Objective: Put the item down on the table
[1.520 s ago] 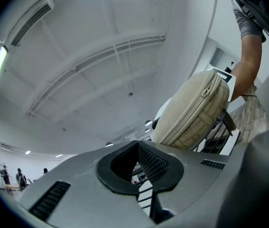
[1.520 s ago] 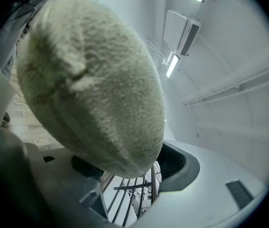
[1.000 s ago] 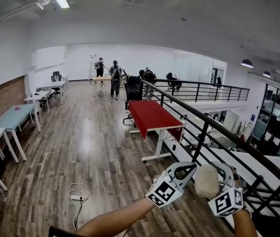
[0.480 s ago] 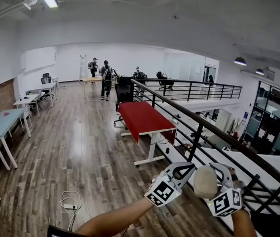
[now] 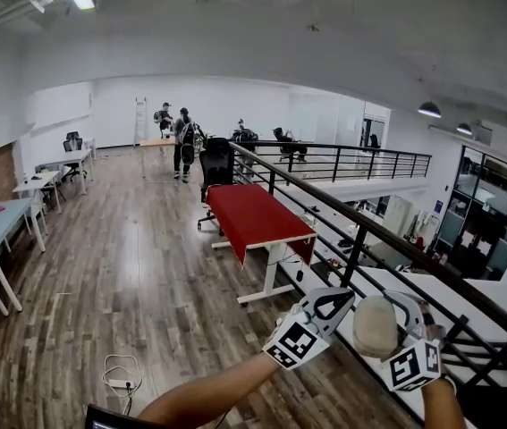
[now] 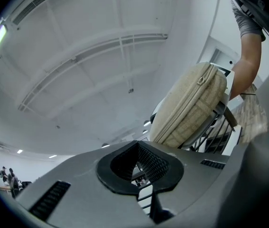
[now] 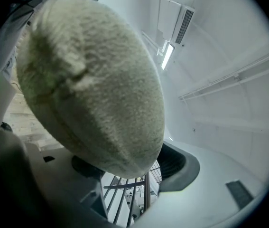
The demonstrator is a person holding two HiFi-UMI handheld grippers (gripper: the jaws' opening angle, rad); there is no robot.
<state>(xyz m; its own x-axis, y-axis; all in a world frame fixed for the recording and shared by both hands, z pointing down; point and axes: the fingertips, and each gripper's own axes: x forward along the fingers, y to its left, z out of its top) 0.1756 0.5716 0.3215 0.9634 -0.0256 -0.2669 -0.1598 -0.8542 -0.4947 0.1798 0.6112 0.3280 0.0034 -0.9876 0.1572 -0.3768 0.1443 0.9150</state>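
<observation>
We hold two grippers low in the head view, over a wood floor (image 5: pixel 146 275) and beside a black railing (image 5: pixel 360 226). The right gripper (image 5: pixel 396 311) has its jaws closed against a round beige pouch (image 5: pixel 374 327), which is up in the air just beside the left gripper (image 5: pixel 329 304). In the right gripper view the fuzzy pouch (image 7: pixel 91 80) fills most of the frame above the jaws. The left gripper's jaws are drawn together with nothing between them. A red-topped table (image 5: pixel 257 213) stands well apart, ahead along the railing.
</observation>
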